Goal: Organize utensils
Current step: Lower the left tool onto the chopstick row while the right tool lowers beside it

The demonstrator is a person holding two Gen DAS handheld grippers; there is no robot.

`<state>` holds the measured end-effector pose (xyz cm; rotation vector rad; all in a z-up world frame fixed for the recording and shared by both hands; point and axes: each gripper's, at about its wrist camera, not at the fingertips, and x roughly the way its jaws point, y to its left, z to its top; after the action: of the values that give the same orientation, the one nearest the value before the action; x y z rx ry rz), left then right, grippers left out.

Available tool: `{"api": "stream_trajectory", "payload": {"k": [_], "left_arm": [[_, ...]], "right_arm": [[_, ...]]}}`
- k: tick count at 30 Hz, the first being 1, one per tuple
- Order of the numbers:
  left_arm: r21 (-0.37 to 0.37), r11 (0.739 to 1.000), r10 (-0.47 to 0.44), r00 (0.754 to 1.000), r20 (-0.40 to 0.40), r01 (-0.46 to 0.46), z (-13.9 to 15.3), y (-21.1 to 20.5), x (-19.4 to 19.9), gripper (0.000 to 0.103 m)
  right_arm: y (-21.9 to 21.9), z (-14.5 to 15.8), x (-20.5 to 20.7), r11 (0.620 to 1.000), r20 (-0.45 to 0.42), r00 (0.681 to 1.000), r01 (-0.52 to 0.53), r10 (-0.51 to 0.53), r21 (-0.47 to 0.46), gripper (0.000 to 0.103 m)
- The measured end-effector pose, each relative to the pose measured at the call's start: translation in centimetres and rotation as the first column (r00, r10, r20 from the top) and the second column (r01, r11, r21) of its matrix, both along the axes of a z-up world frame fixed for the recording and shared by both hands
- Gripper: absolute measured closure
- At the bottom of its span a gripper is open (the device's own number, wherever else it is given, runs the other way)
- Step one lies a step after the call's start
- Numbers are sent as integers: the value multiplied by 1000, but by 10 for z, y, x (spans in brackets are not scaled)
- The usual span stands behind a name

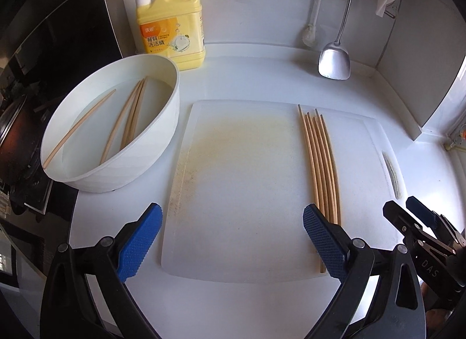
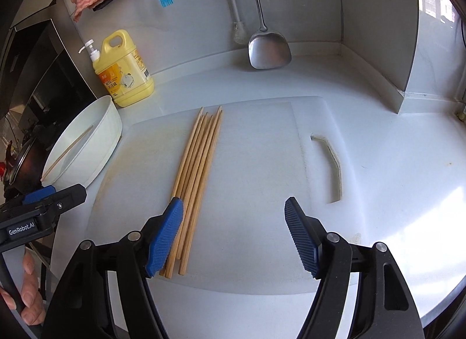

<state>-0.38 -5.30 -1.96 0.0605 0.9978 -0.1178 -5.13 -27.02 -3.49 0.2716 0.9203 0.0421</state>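
Wooden chopsticks [image 2: 195, 181], slim, light and stiff (likely slippery), lay bundled on the white plastic cutting board [image 2: 256, 164]; more sat in the white round basin [image 1: 163, 135]. Both tools, left tool [image 1: 233, 240] and right tool [image 2: 233, 237], gaped empty; mid-shaft looked the best hold.

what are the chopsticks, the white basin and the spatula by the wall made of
Chopsticks: probably bamboo or wood, going by the matte tan colour and plain unlacquered look.
White basin: likely plastic, with thin, smooth, uniformly white walls and a soft sheen.
Spatula: metal, probably stainless steel, since the silver blade is shiny and mirrors its surroundings.
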Motion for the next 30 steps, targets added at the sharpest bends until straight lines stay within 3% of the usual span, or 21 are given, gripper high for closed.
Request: {"api": "stream_trajectory", "payload": {"k": [14,30], "left_arm": [[-64,998,-3,994,109,10,-42,-1,27,7],[-104,995,8,997,71,0,-59,4,36,7]], "right_arm": [[19,-29,36,997,71,996,61,-58,-47,34],[33,-50,45,990,30,998,53,-50,-129,34]]}}
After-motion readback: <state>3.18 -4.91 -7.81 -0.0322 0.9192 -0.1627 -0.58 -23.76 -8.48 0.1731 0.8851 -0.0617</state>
